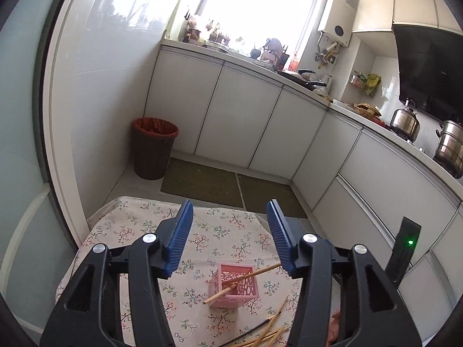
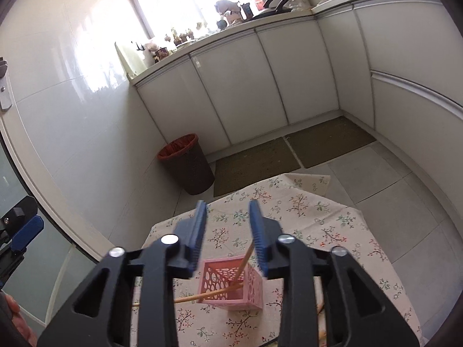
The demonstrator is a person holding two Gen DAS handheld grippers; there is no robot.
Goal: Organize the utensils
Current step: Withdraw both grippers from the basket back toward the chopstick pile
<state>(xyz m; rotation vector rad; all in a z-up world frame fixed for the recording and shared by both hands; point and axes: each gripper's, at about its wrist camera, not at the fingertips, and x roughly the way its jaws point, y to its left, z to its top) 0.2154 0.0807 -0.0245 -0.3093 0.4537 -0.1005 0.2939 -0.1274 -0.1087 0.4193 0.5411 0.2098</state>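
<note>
Your left tongs [image 1: 230, 211] and right tongs [image 2: 227, 211] both gape, gripping nothing. One pink holder [image 1: 233, 284] on the worktop [image 1: 139, 225] has one chopstick [image 1: 241, 280] across it; loose chopsticks [image 1: 267, 331] are cut off, uncountable.

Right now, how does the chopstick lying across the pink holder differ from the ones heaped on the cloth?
The chopstick rests tilted across the pink holder's rim, alone; the heaped chopsticks lie flat on the tablecloth, crossing each other, one dark. Both are thin sticks, and neither is gripped.
</note>
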